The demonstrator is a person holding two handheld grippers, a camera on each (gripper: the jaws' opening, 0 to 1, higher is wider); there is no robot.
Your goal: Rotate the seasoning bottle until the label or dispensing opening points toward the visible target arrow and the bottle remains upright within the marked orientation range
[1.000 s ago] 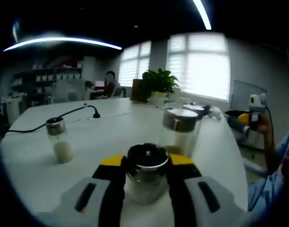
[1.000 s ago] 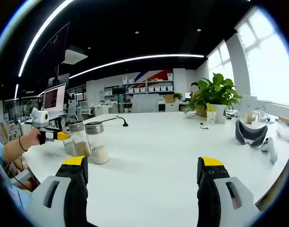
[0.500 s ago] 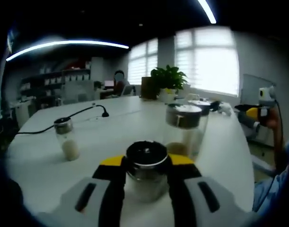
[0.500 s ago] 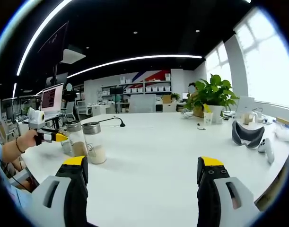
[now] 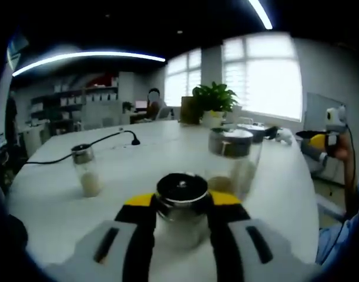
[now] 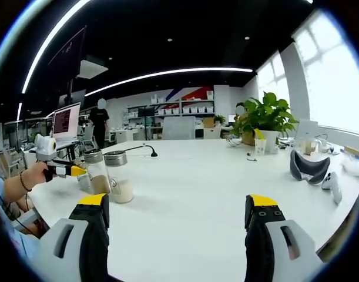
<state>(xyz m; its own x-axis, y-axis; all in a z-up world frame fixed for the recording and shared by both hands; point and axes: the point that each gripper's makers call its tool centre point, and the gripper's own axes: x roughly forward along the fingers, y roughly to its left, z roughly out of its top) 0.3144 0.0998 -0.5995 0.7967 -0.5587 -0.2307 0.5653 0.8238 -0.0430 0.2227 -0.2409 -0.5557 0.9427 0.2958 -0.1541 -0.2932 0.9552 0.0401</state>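
While the left gripper (image 5: 182, 220) is clamping the upright seasoning bottle (image 5: 182, 208), the right gripper (image 6: 176, 220) is hovering with jaws apart; rotation appears unfinished, no arrow visible.

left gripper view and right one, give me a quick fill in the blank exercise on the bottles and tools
1. The left tool is shut on a seasoning bottle with a ____ lid.
2. The right tool is ____, holding nothing.
3. The small jar beside the black cable stands ____ on the white table.

Missing words: black; open; upright
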